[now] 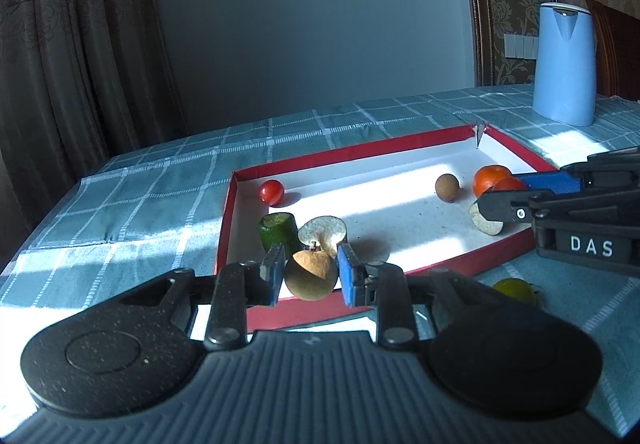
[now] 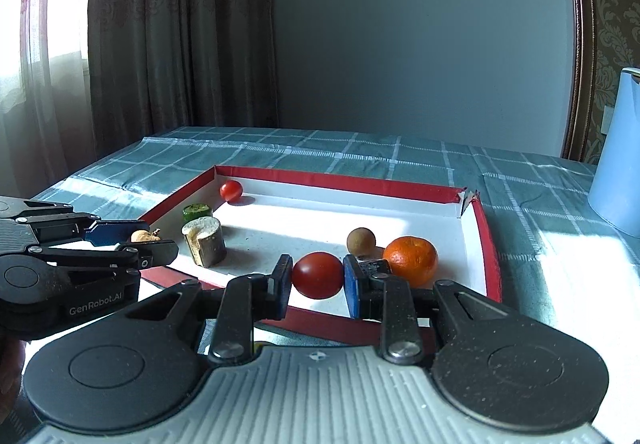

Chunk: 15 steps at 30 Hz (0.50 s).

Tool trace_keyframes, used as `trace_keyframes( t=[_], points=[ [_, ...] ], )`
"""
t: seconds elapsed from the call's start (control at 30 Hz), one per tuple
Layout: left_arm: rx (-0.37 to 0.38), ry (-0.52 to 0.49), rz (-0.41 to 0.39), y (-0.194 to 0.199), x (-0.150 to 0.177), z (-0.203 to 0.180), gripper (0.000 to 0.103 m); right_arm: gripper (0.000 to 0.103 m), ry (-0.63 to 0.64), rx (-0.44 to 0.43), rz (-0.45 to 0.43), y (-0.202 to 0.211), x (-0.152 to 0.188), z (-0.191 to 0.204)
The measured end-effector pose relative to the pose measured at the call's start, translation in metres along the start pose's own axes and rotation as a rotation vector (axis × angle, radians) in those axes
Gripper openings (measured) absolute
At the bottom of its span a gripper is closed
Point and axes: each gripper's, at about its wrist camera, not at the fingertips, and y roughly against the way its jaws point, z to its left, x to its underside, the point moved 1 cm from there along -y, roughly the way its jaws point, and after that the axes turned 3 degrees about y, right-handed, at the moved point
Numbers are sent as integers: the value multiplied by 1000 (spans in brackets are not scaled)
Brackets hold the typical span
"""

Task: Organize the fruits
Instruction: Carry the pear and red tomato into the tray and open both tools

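A red-rimmed tray (image 1: 360,153) with a white floor lies on the checked tablecloth. My left gripper (image 1: 311,274) is shut on a brown round fruit (image 1: 311,276) above the tray's near-left edge; it also shows in the right wrist view (image 2: 146,236). My right gripper (image 2: 318,276) is shut on a red tomato (image 2: 318,275) above the tray's near edge, next to an orange (image 2: 411,259). Inside the tray are another small tomato (image 1: 271,191), a green cut piece (image 1: 278,230), a pale cut piece (image 1: 323,231), a brown ball (image 1: 447,186) and another pale cut piece (image 1: 486,222).
A light blue kettle (image 1: 564,63) stands on the table at the back right. A yellow-green fruit (image 1: 514,290) lies on the cloth outside the tray's near edge. Curtains hang behind the table on the left.
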Motion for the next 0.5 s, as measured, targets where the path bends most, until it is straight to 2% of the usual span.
trace_keyframes(
  t=[0.1, 0.23, 0.33, 0.5],
  points=[
    [-4, 22, 26, -16, -8, 2, 26, 26, -14, 4, 22, -20, -7, -2],
    [-21, 5, 22, -33, -19, -4, 26, 26, -25, 10, 50, -44, -10, -5],
    [-20, 13, 37, -49, -25, -7, 27, 26, -24, 13, 63, -54, -8, -4],
    [-60, -20, 47, -69, -29, -14, 27, 26, -35, 10, 77, -63, -9, -5]
  ],
)
